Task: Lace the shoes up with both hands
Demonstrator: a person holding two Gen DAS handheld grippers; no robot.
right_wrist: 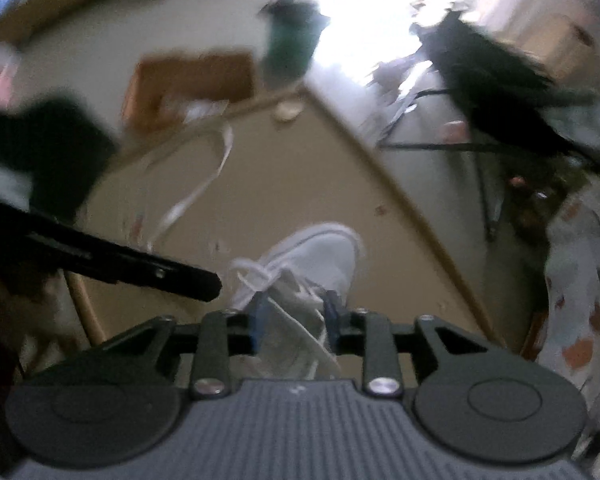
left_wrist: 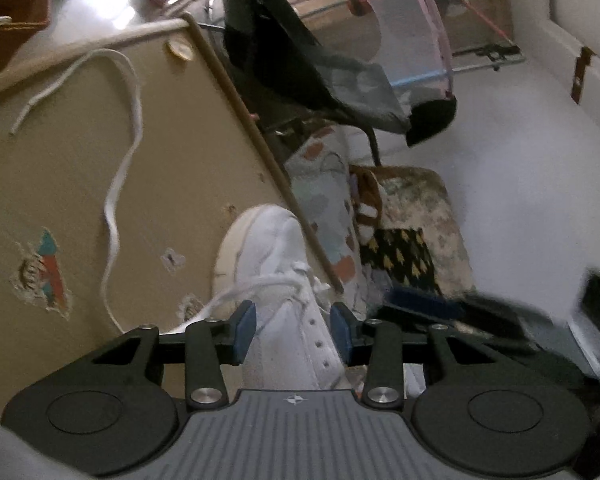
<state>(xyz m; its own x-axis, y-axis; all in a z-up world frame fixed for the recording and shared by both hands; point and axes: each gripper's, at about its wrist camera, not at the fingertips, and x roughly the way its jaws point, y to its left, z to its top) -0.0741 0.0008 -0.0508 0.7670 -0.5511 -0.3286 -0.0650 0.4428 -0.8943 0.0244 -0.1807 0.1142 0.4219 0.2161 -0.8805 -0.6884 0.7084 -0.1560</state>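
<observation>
A white sneaker stands on the tan table, toe pointing away. Its white lace is threaded through the upper eyelets, and a long loose end trails across the table to the far left. My left gripper is open, its blue pads on either side of the sneaker's eyelet rows, without clearly pressing on them. The right wrist view is blurred. There my right gripper is open over the sneaker, with the tongue and a lace strand between its pads. A black finger of the left gripper reaches in from the left, beside the crossed laces.
The table's edge runs diagonally just right of the sneaker. Beyond it are a rack with dark clothes, patterned cloth and a floor mat. A brown basket sits far left, and a small round object lies at the table's corner.
</observation>
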